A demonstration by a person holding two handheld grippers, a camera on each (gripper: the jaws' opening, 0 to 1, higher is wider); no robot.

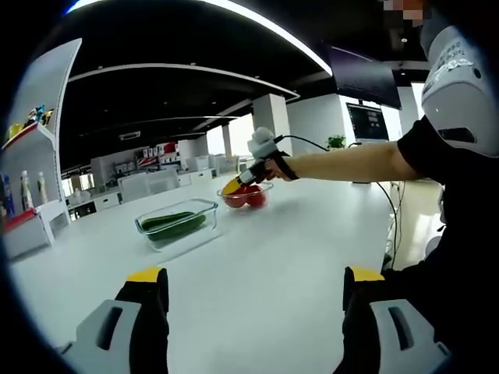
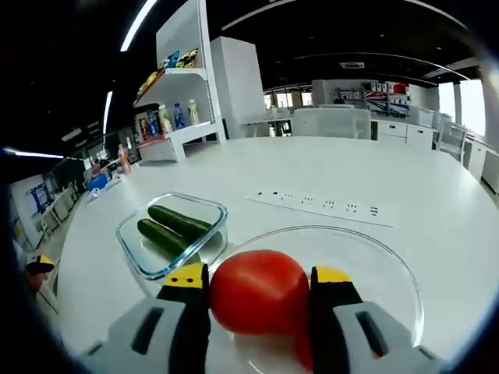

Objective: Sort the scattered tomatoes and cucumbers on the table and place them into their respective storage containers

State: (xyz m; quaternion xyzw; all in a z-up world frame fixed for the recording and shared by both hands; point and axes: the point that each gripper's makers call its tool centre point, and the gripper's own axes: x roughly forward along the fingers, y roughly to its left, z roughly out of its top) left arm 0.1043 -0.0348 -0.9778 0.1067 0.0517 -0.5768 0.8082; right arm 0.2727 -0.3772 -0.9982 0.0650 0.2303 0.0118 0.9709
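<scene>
1. White and wide, the table [image 1: 296, 234] carries two clear containers side by side in an open office with shelves along one wall.
2. Right tongs [image 2: 260, 287] are clamped on a tomato [image 2: 259, 290], held over the round glass bowl [image 2: 390, 265]; another red tomato seems to lie in the bowl below it, partly hidden.
3. Seen from the left gripper view, the right tongs [image 1: 234, 185] sit at the bowl [image 1: 246, 196], so the release looks like the step in hand.
4. Lower the tomato close to the bowl's floor before opening, beside the other fruit rather than on top, so that it neither bruises nor rolls out.
5. Two cucumbers [image 2: 173, 228] already lie in the rectangular glass container [image 2: 132, 253], just beside the bowl.
6. Left tongs [image 1: 253, 287] stand apart and empty above bare table, well back from both containers.
</scene>
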